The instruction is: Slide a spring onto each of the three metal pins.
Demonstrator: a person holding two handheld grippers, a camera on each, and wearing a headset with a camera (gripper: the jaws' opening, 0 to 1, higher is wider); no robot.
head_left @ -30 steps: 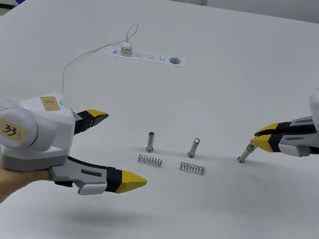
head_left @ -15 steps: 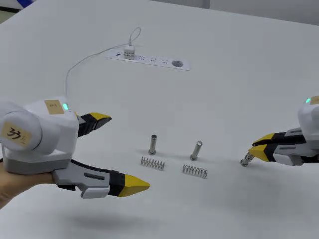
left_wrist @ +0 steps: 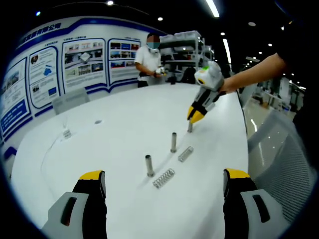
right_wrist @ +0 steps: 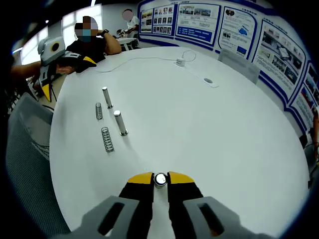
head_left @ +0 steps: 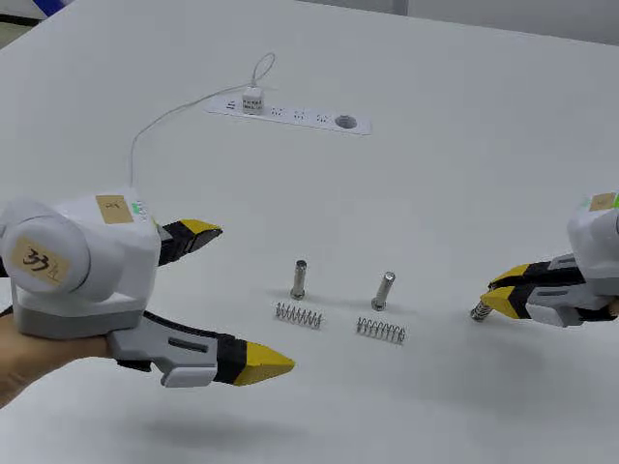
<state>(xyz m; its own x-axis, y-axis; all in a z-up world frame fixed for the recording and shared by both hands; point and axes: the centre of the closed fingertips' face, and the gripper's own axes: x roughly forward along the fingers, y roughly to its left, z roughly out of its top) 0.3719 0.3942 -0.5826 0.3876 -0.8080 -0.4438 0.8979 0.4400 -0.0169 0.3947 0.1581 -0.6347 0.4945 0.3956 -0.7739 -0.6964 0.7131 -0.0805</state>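
I read the right gripper (right_wrist: 160, 179) as clamped on the third pin (right_wrist: 160, 180). In the right gripper view its yellow-tipped jaws stand close together, one on each side of the pin's round, bright metal head. In the head view the third pin slants down from the jaw tips toward the white table (head_left: 435, 184). Its upper part is hidden by the jaws. The exposed lower part looks ridged like a coil, but it is too small for me to confirm a spring there, or contact with the table.

The left gripper (head_left: 250, 297) hangs above the table with its jaws wide apart. Between the two grippers and well apart from both, the left pin (head_left: 299, 278) and the middle pin (head_left: 383, 289) stand upright: smooth grey metal cylinders. The left spring (head_left: 297, 314) lies flat just in front of the left pin, and the right spring (head_left: 380, 331) just in front of the middle pin. Both are fine wire coils, neither on a pin.

At the far side lies a flat white power strip (head_left: 300, 116), with a plug (head_left: 252, 99) seated in it and a thin white cable (head_left: 164, 121) curving off to the left.
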